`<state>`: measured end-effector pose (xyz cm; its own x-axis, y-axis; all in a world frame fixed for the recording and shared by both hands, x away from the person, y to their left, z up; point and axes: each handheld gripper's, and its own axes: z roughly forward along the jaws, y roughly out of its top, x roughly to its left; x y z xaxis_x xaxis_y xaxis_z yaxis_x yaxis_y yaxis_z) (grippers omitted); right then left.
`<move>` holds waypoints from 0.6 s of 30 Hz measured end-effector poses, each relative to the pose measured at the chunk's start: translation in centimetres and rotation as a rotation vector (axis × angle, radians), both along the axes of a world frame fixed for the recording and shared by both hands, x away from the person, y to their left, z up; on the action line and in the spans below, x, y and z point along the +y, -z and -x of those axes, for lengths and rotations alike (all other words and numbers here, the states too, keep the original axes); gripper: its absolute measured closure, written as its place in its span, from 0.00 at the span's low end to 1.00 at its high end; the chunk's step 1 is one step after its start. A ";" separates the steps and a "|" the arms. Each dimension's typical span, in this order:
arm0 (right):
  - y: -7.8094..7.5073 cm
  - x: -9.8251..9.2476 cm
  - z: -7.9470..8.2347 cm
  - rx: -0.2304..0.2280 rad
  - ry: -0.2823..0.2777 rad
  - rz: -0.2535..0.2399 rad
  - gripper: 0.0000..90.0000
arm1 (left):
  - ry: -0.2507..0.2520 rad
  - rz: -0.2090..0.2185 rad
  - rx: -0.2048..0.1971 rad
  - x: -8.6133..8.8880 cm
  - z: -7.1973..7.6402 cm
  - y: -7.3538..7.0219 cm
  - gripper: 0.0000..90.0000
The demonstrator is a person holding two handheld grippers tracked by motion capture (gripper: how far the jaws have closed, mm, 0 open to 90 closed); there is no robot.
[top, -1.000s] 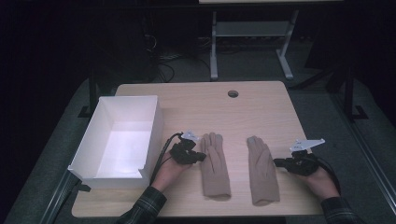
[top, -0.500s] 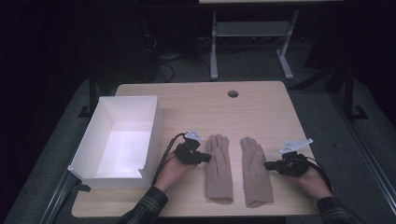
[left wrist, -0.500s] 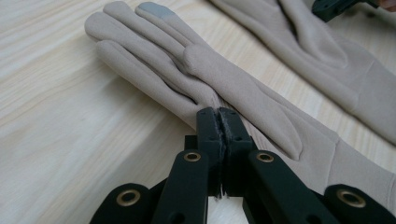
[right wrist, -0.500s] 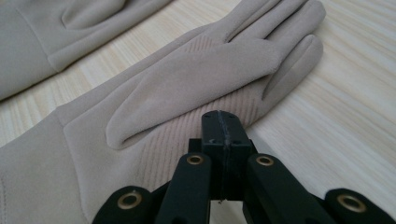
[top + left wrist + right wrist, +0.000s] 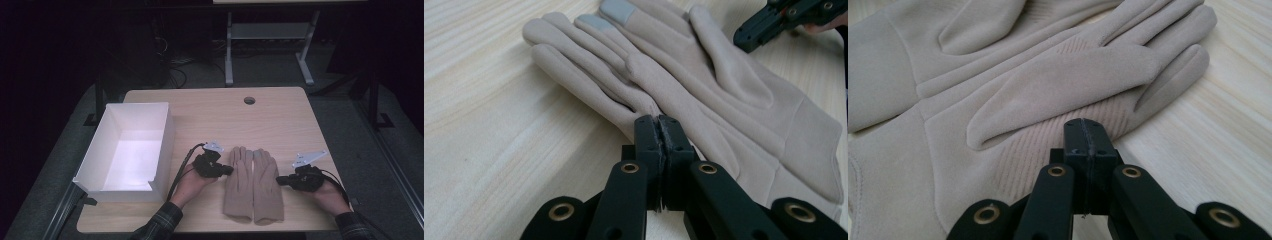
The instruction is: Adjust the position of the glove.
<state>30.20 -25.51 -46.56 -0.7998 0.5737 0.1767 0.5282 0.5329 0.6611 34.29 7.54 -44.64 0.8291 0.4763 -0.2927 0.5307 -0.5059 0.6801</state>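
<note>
Two beige gloves lie flat, side by side and touching, near the table's front edge, fingers pointing away from me. The left glove [image 5: 239, 182] [image 5: 569, 65] has my left gripper [image 5: 230, 170] [image 5: 659, 122] at its left edge, jaws pressed together with nothing between them. Against the right edge of the right glove [image 5: 267, 186] [image 5: 1048, 85] rests the tip of my right gripper [image 5: 279, 180] [image 5: 1084, 127], also shut with nothing in it. The right gripper's tip [image 5: 749, 40] shows beyond the gloves in the left gripper view.
A white open box [image 5: 127, 150] stands at the front left of the wooden table [image 5: 280, 115], just left of my left hand. A round cable hole [image 5: 249, 100] sits near the far edge. Dark floor and a metal stand lie beyond.
My right gripper has moved left, and the right glove has slid left with it until it lies against the left glove. The left gripper has stayed put.
</note>
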 end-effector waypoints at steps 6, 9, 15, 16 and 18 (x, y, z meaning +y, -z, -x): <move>0.0 0.7 0.2 0.002 -0.010 -0.001 1.00 | -0.003 0.034 0.001 0.3 0.1 -0.7 0.98; 0.0 1.2 0.2 0.003 -0.022 -0.002 1.00 | 0.003 0.073 0.003 0.3 0.3 -1.3 0.98; -0.1 2.3 0.2 0.010 -0.043 -0.008 1.00 | 0.035 0.100 0.008 -0.4 0.4 -2.1 0.98; -0.1 2.4 0.1 0.004 -0.049 -0.010 1.00 | 0.036 0.114 0.003 -0.8 0.4 -2.4 0.98; -0.1 2.5 0.1 0.002 -0.055 -0.012 1.00 | 0.041 0.115 -0.002 -0.9 0.3 -2.5 0.98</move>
